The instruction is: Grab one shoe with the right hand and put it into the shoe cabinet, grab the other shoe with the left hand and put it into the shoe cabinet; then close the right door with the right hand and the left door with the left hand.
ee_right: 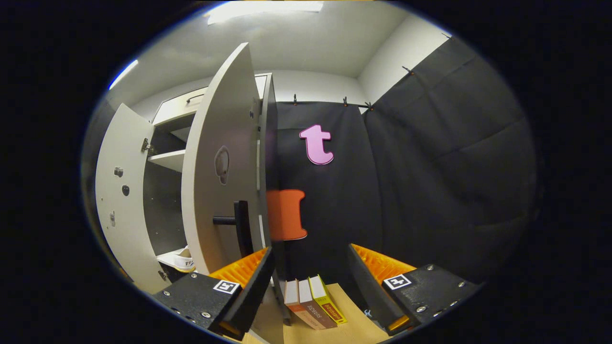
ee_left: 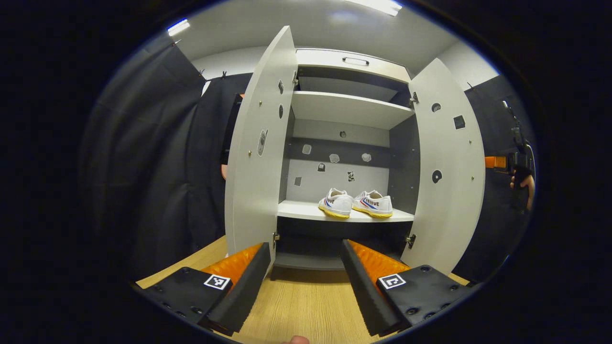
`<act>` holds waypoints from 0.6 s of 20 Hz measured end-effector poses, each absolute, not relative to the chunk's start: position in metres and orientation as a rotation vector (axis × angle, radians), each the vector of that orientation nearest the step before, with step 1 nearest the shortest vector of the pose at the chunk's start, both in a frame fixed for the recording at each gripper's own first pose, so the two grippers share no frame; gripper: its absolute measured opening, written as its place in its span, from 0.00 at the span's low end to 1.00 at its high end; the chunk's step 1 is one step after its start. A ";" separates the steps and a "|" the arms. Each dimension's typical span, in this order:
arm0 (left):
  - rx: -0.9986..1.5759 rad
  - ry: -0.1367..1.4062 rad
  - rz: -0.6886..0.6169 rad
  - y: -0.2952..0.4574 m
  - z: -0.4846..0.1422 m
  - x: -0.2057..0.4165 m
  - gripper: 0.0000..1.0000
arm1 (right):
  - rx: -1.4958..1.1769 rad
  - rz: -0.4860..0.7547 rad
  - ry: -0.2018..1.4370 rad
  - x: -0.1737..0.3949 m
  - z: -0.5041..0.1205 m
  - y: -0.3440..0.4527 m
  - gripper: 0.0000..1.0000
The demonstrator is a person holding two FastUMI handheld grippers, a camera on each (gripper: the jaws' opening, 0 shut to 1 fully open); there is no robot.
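Two white shoes point(ee_left: 356, 204) with yellow soles stand side by side on the middle shelf point(ee_left: 301, 210) of the open shoe cabinet. Its left door point(ee_left: 258, 153) and right door point(ee_left: 449, 167) both swing wide. My left gripper point(ee_left: 306, 282) is open and holds nothing, low in front of the cabinet over the wooden floor. In the right gripper view my right gripper point(ee_right: 311, 286) is open just behind the right door point(ee_right: 217, 177), close to its dark handle point(ee_right: 239, 224). A shoe's heel point(ee_right: 184, 260) peeks past that door. Far right in the left gripper view, a hand point(ee_left: 526, 184) holds the other gripper.
Three books point(ee_right: 313, 303) stand on the wooden floor point(ee_left: 296, 306) beside the cabinet, right below my right gripper. Black cloth walls close in on both sides. An upper shelf point(ee_left: 349, 107) and a top drawer point(ee_left: 351, 62) sit above the shoes.
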State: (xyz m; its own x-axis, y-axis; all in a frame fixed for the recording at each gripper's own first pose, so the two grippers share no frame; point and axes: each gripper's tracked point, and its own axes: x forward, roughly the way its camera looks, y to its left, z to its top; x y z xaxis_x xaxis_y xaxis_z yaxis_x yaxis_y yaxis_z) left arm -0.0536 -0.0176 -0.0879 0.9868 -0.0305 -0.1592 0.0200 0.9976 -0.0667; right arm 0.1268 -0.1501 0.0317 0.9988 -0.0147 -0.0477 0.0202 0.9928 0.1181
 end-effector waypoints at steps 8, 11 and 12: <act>-0.079 0.175 -0.047 -0.021 -0.094 -0.049 0.96 | 0.048 0.037 0.050 0.122 0.037 -0.115 0.91; -0.079 0.180 -0.057 -0.022 -0.095 -0.047 0.97 | 0.072 0.095 0.057 0.118 0.036 -0.088 0.90; -0.078 0.180 -0.058 -0.021 -0.095 -0.047 0.97 | 0.066 0.112 0.056 0.117 0.037 -0.078 0.90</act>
